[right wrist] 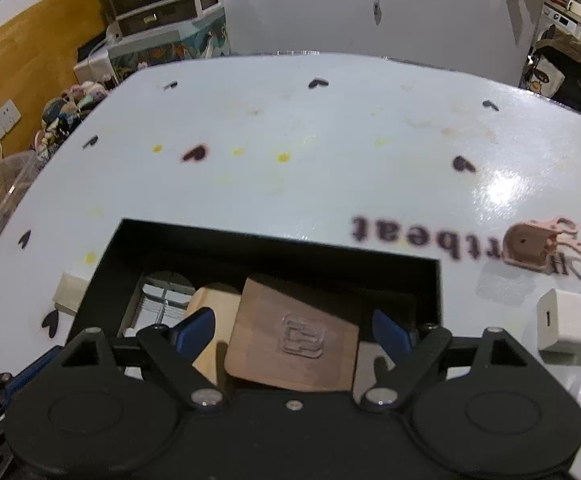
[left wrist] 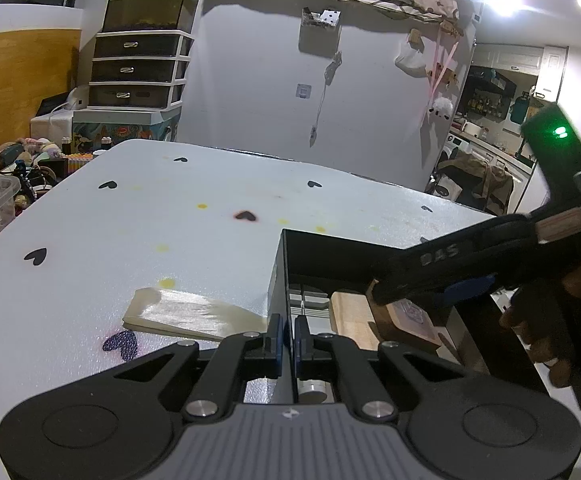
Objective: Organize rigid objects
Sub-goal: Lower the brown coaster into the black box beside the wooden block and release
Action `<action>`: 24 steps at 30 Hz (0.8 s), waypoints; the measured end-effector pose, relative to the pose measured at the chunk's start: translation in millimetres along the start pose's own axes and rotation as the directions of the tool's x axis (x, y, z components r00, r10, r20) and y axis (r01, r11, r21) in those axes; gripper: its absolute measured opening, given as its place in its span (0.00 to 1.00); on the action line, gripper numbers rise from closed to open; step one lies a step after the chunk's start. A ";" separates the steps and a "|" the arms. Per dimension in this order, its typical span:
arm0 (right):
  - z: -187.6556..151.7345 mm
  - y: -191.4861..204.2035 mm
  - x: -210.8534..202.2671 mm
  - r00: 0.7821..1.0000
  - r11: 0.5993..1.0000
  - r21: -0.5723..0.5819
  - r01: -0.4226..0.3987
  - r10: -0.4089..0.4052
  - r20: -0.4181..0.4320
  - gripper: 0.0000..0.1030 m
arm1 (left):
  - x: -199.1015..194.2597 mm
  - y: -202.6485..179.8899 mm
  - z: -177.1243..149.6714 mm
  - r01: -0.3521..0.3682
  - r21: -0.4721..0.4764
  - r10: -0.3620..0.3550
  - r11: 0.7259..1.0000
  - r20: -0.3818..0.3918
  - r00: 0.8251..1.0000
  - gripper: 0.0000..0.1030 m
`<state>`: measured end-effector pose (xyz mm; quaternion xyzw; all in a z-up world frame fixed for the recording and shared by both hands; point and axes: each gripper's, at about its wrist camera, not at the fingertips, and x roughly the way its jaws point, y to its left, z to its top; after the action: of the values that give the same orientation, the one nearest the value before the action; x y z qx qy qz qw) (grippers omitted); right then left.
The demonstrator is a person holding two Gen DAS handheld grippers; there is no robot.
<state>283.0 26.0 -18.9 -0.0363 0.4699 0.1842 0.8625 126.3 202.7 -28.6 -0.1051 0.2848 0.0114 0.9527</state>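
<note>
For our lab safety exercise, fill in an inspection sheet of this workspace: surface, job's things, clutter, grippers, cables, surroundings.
Surface: white tabletop with black heart prints and yellow stains.
Job's things: black box holds a dark wooden block, a pale wooden piece and a metal part; a cream slab lies outside beside it.
Clutter: pink clip, white charger cube.
Grippers: left gripper jaws shut at the box wall; right gripper jaws open astride the dark block.
Cables: nothing seen on the table.
Surroundings: drawer unit, wall socket.

one black box point(right wrist: 138, 240), two wooden blocks, one white charger point(right wrist: 564, 326), one pink clip point(right wrist: 546, 246)
</note>
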 end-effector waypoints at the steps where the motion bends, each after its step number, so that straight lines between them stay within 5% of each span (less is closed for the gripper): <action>1: 0.0 -1.2 -4.4 1.000 1.000 -0.005 -0.005 0.005 0.015 0.84 | 0.0 0.0 0.0 0.000 0.000 0.000 1.000 0.000 1.000 0.04; 7: -1.4 0.2 -10.1 0.999 0.998 -0.051 -0.035 0.036 0.024 0.62 | -0.1 -0.1 -0.3 -0.006 -0.004 0.006 1.000 -0.001 1.000 0.04; 15: -5.9 5.1 7.9 1.000 0.997 -0.082 -0.006 0.005 -0.017 0.47 | -0.5 -1.6 1.7 -0.012 0.000 0.012 1.000 -0.008 1.000 0.04; 17: -5.1 2.2 5.4 1.000 0.997 -0.071 -0.024 0.023 -0.011 0.49 | -0.5 -1.6 1.7 -0.014 0.002 0.014 1.000 -0.009 1.000 0.04; 24: -4.7 -9.3 -27.0 0.993 0.993 -0.059 -0.099 0.102 0.063 0.79 | 0.0 -1.1 2.3 -0.014 0.002 0.014 1.000 -0.012 1.000 0.04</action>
<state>269.3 8.6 -0.3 -0.0307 0.4369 0.2416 0.8659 127.7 202.0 -26.5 -0.1022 0.2911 0.0171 0.9511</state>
